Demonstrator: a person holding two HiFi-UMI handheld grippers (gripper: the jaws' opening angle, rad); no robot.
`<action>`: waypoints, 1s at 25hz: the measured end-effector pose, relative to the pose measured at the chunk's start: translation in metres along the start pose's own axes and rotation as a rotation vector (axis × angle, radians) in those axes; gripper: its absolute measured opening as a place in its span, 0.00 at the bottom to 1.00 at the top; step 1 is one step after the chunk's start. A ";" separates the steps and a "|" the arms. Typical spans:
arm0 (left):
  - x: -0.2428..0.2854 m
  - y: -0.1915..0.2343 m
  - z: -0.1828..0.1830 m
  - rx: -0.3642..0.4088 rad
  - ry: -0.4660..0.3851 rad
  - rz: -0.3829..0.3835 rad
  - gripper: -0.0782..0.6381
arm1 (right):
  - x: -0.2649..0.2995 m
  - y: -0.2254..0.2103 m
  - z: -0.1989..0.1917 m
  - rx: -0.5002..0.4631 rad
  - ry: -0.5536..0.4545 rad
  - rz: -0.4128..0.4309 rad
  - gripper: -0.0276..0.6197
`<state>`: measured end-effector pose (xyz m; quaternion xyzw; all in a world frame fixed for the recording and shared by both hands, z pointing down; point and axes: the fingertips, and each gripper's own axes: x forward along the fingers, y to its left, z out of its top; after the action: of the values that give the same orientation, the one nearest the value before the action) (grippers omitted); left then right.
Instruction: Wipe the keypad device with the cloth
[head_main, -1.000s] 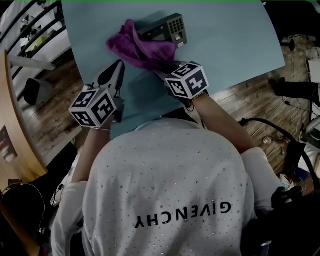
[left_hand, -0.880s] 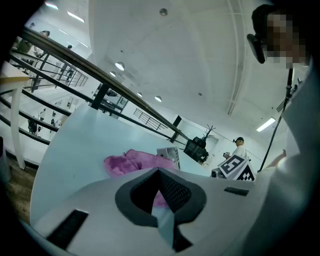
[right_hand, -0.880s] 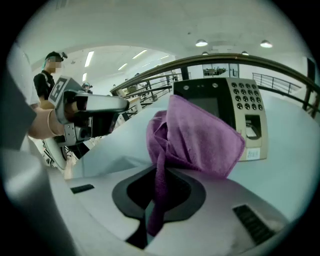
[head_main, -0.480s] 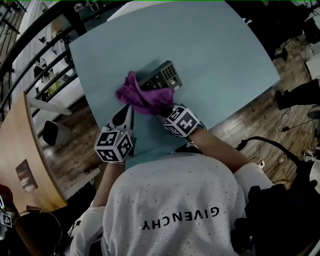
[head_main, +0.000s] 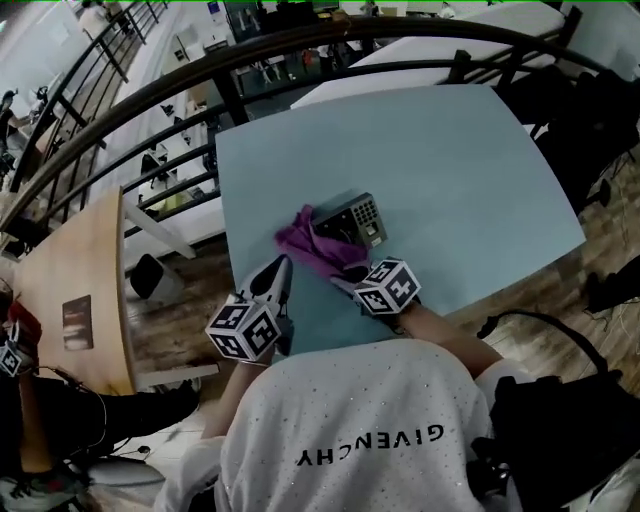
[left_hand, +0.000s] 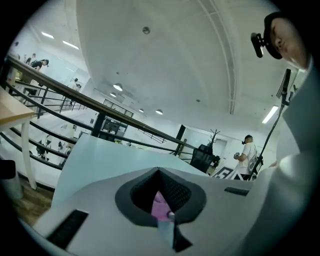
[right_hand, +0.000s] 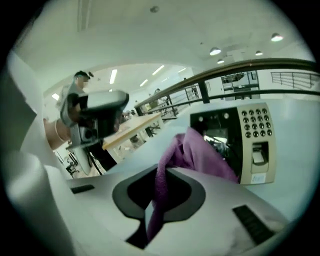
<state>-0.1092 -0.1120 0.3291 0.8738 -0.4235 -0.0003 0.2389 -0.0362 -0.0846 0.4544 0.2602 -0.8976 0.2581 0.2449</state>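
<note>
Cloth (head_main: 312, 245), purple and bunched, lies at the centre of the head view, draped over the lower-left edge of the keypad device (head_main: 358, 215). The device rests flat on the pale blue table (head_main: 450, 170), with its keys toward the upper right. The right gripper (head_main: 345, 283) comes in from below and pinches a fold of the cloth. In the right gripper view the fabric runs up out of the closed jaws and spills onto the device's dark screen, while the beige keypad stays bare at the right of that frame. Holding the cloth by one fold leaves a loose pad of fabric in front of the jaws. That pad looks suited to being dragged across the device's face.

The left gripper (head_main: 279, 272) sits just lower left of the cloth with its tips pointing toward it. In its own view the jaws are pressed together and seem to grip nothing, and only a sliver of purple shows through the gap behind the tips. It appears parked close by, perhaps to steady the device, though it does not touch it now. Most of the keypad looks yet to be wiped.
</note>
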 end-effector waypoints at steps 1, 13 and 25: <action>-0.003 -0.005 -0.001 0.005 -0.001 0.009 0.11 | -0.011 0.008 0.015 0.001 -0.053 0.038 0.06; -0.019 -0.076 -0.013 -0.013 -0.040 0.152 0.11 | -0.205 0.002 0.112 -0.234 -0.422 -0.090 0.06; -0.052 -0.136 -0.053 -0.073 -0.128 0.220 0.11 | -0.301 -0.047 0.038 -0.108 -0.466 -0.222 0.06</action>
<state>-0.0308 0.0203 0.3084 0.8110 -0.5309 -0.0455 0.2417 0.2038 -0.0387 0.2687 0.3962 -0.9082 0.1145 0.0718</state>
